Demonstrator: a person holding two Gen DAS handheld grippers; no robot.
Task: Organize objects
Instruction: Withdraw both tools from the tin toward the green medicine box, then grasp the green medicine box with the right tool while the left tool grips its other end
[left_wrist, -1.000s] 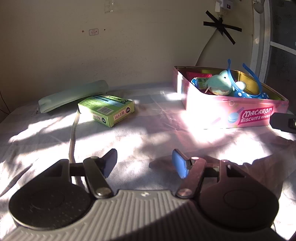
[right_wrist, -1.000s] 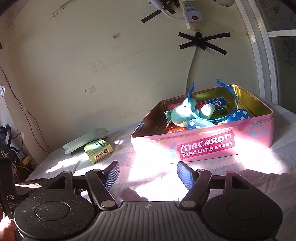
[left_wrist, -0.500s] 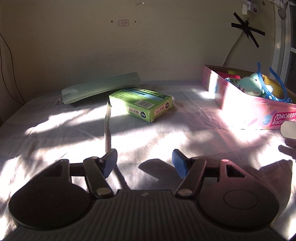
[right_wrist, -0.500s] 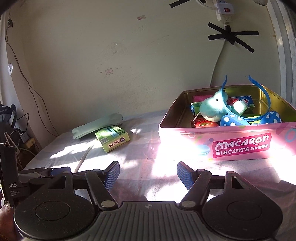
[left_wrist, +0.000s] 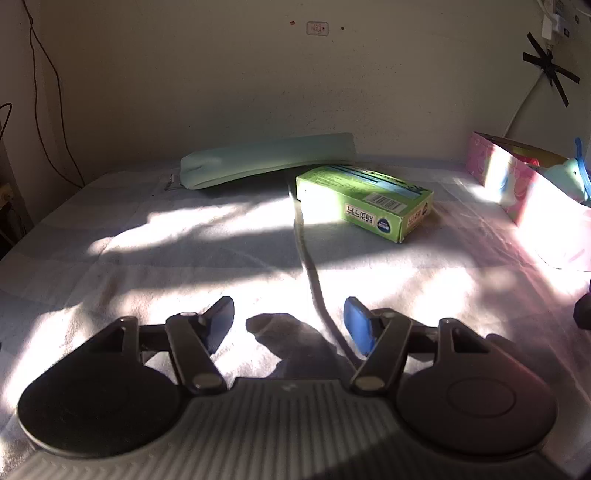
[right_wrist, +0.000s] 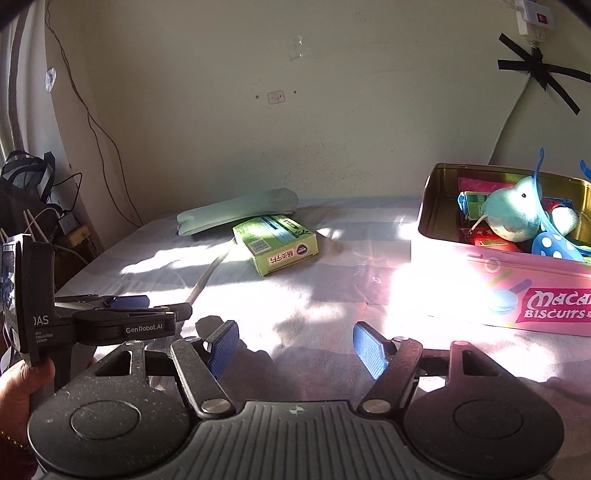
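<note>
- Since a second ago the left tongs (left_wrist: 289, 325) have swung away from the pink rectangular "Macaron Biscuits" tin (right_wrist: 517, 295) toward the green cardboard box with a barcode label (left_wrist: 364, 201), which now sits larger and nearer the middle of the left wrist view; the tin has slid to that view's right edge.
- Right tongs (right_wrist: 295, 347) have also turned left, so the tin lies at the right side of their view and is cut off by the frame.
- Left tongs point level over the white cloth on the desk (left_wrist: 184, 258), spread wide apart with nothing between the blue pads (left_wrist: 356, 330); the green box lies ahead and slightly right, well apart from them.
- Right tongs sit low over the cloth, likewise spread wide and holding nothing; the left gripper body shows at their left, gripped by the person's left hand (right_wrist: 22, 387).
- Behind the green box, touching or just beside it, lies a pale green soft fabric pouch (left_wrist: 266, 160) against the wall.
- A thin pale stick (right_wrist: 208, 275) lies on the cloth, running from the box toward the left tongs.
- Inside the tin rest a teal plush toy (right_wrist: 511, 212), a blue headband with white-dotted ends (right_wrist: 550, 245) and some small packets.
- Dark cables (right_wrist: 92, 122) hang down the wall at left.
</note>
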